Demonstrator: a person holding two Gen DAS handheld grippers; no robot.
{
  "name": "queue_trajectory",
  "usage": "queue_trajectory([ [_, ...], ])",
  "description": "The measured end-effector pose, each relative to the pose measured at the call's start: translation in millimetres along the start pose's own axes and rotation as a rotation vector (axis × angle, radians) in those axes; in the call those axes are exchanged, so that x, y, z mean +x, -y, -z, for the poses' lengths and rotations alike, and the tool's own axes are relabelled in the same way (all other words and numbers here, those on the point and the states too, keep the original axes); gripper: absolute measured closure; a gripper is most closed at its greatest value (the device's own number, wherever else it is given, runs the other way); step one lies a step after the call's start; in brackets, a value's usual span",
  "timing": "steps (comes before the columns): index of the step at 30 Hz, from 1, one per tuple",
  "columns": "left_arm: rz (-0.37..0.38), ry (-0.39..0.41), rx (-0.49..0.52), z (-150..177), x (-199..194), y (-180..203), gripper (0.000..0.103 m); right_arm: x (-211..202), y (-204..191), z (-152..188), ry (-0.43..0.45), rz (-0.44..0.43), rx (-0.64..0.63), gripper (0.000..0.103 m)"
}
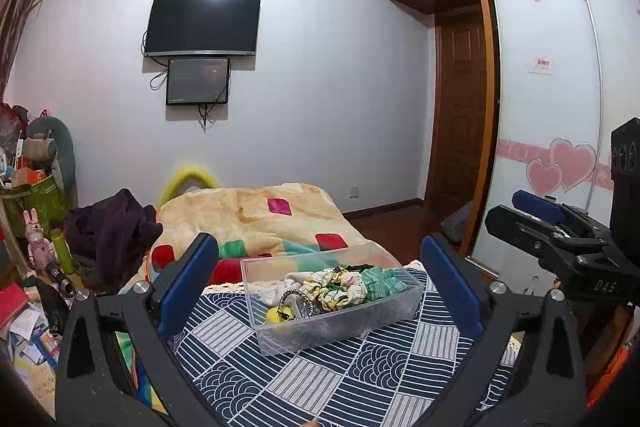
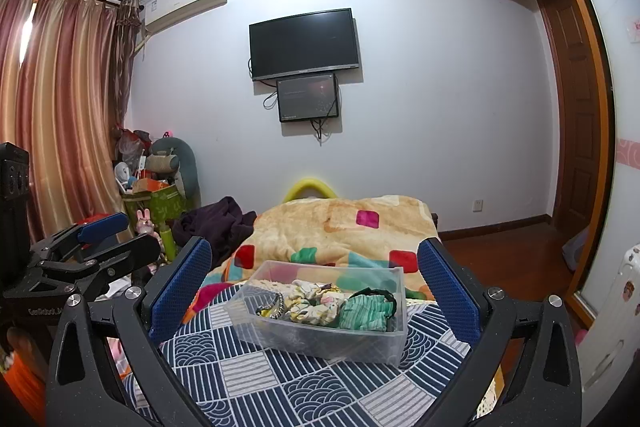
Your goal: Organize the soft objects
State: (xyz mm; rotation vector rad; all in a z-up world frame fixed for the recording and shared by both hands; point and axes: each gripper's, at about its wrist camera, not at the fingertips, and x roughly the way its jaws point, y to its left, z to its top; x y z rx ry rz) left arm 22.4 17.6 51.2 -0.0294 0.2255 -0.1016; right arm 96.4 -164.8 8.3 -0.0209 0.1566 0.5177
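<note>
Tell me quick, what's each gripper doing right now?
Left gripper: open, holding nothing.
Right gripper: open, holding nothing.

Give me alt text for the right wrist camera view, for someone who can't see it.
A clear plastic bin of scrunchies and green cloth sits on a navy patterned bedcover, framed between the open, empty jaws of the right gripper. The left gripper shows at the left edge, with a wall-mounted TV beyond.

A clear bin [image 1: 340,331] sits on the bed's patterned cloth [image 1: 320,379].
</note>
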Motion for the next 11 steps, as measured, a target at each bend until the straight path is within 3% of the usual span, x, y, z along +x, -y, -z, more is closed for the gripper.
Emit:
queue_trajectory([
  [11, 0.007, -0.001, -0.008, 0.7, -0.9, 0.3, 0.0, 0.2, -0.7, -0.3, -0.007, 0.0, 0.0, 0.0],
])
